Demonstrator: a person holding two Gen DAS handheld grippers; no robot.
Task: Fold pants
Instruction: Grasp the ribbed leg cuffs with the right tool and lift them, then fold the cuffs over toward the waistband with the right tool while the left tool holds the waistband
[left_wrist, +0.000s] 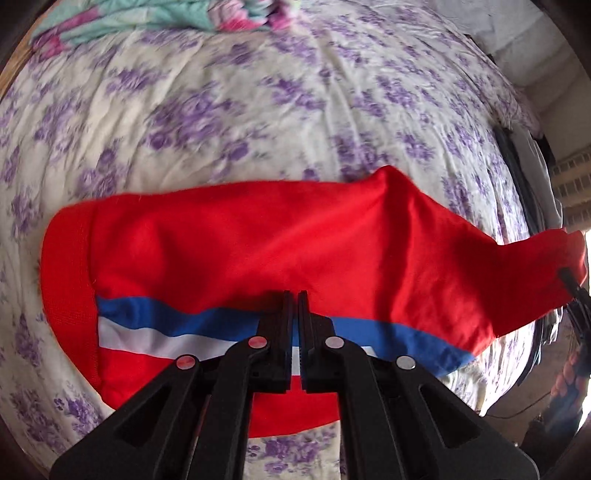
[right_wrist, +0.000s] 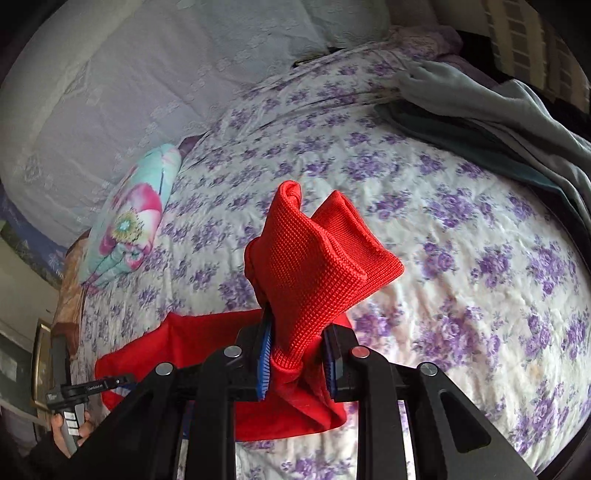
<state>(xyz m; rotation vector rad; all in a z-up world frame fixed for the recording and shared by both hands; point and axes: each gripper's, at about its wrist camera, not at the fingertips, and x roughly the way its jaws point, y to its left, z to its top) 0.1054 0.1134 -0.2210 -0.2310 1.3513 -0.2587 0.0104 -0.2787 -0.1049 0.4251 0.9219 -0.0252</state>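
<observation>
Black fingers (left_wrist: 293, 306) of the left gripper (left_wrist: 293, 332) sit pressed nearly together in the left wrist view, at six o'clock, right over the blue and white stripe (left_wrist: 166, 325) of the red pants (left_wrist: 277, 243). Whether any cloth is caught between them I cannot tell — only a thin gap shows, with stripe behind it. The pants lie spread across the flowered bed sheet (left_wrist: 221, 122), their ribbed band (left_wrist: 66, 280) out at nine o'clock and the far end lifted off the bed toward three o'clock.

That lifted end is what the right gripper (right_wrist: 297, 354) holds. Its blue-padded fingers (right_wrist: 265, 354) pinch a bunched ribbed cuff (right_wrist: 314, 258), which stands up in loose rolls above them at twelve o'clock, the rest of the red cloth trailing down to seven o'clock.

The risk, to my eye, lies in that bunch: the cuff is gathered rather than flat, so a layer could slip free as it is carried over, and the fold would land twisted or lopsided. If the left fingers are not truly holding the stripe edge, the whole garment may drag across the sheet instead of hinging. A flowered pillow (right_wrist: 129, 218) at ten o'clock and a grey blanket (right_wrist: 498, 110) at two o'clock are well apart from the pants.

Small white print shows on the other handle (right_wrist: 92, 387) at eight o'clock — too small to read. No brand is legible on the pants.
</observation>
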